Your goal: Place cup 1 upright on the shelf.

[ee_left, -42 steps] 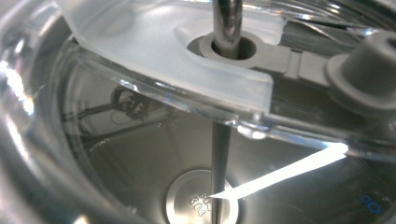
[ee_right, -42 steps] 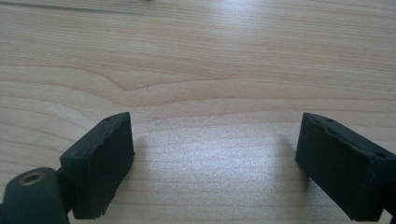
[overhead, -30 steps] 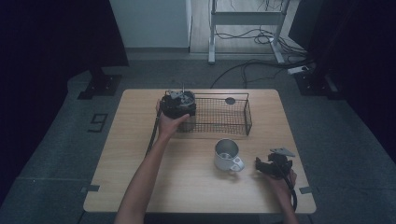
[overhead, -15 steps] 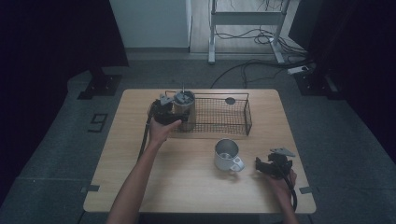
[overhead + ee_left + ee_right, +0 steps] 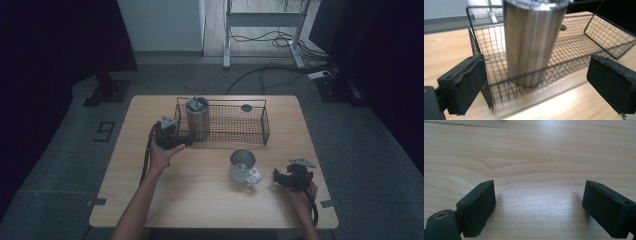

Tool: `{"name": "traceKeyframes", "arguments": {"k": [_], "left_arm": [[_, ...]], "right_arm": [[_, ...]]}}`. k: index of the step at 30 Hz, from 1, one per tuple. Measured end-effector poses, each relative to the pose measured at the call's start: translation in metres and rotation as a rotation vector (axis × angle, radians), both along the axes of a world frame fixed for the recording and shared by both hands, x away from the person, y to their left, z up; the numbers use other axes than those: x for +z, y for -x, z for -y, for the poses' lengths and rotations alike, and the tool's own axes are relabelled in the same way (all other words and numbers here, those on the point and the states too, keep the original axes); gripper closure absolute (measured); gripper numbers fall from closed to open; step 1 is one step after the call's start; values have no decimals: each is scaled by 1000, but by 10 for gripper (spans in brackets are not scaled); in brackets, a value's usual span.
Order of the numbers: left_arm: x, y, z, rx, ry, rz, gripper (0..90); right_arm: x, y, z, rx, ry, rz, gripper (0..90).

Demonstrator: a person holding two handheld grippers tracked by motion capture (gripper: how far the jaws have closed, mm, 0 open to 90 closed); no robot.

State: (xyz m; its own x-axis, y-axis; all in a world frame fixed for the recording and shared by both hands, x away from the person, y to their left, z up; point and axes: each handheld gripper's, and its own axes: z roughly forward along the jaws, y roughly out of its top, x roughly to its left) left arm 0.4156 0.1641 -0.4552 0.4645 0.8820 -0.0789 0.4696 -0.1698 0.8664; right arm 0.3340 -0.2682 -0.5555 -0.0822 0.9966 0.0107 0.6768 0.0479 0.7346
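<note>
At the left of the table (image 5: 125, 200), the left gripper (image 5: 172, 137) sits just outside the near left corner of the wire basket (image 5: 250, 131), its jaws spread wide and holding nothing. From the left gripper view the tall metal tumbler (image 5: 531, 37) stands upright inside the basket's left end, framed between the two pads but apart from both, which suggests the hand has let it go there so the basket walls keep it from tipping. A small dark round thing (image 5: 246, 107), perhaps a lid, lies on the basket floor toward the far right. Nearer the person, a metal mug (image 5: 243, 166) stands upright on bare wood with its handle turned toward the right gripper (image 5: 289, 178). That gripper rests low over the table at the right, jaws wide apart and empty, likely waiting its turn at the mug.
</note>
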Motion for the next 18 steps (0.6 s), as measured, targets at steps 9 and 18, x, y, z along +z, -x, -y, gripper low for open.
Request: {"name": "traceKeyframes", "arguments": {"k": [9, 18], "left_arm": [[-25, 29, -6, -26, -68, -1, 44], [-60, 57, -14, -62, -63, -68, 63]], "right_arm": [[0, 0, 0, 0, -1, 2, 112], [0, 0, 0, 0, -1, 2, 112]]}}
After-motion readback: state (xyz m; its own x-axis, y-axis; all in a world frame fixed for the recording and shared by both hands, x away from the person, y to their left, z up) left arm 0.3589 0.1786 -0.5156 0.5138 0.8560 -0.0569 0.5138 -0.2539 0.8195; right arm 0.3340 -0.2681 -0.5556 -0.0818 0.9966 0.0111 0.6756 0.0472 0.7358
